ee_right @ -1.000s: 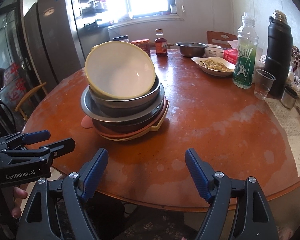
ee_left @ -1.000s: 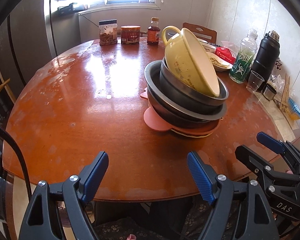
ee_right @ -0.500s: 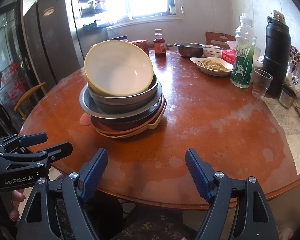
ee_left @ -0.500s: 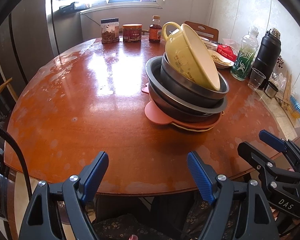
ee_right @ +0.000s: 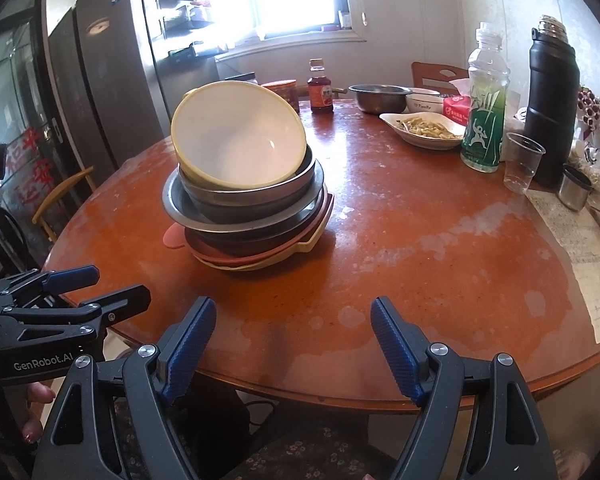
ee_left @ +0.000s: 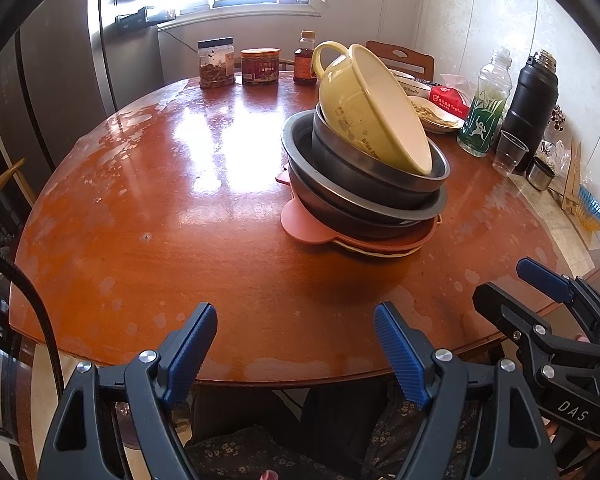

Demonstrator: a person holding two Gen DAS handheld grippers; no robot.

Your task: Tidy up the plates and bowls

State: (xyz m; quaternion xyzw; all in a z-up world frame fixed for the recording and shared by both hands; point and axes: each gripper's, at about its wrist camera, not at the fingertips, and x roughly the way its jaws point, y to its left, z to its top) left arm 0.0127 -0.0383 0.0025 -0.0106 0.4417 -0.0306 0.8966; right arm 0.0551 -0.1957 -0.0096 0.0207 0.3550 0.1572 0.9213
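Observation:
A stack of dishes stands on the round wooden table. On top, a yellow bowl with a handle lies tilted. Under it nest two grey metal bowls, then a pink plate and a pale yellow plate. My left gripper hangs open at the table's near edge, well short of the stack. Beside it, my right gripper is open too, with nothing between its fingers. Each gripper shows in the other's view: the right one, the left one.
At the far side stand two jars, a sauce bottle, a metal bowl, a white bowl and a dish of food. A green bottle, a plastic cup and a black flask stand on the right.
Both views have shifted slightly, so the stack sits a little differently in frame. Both grippers stay open and nothing on the table has moved.

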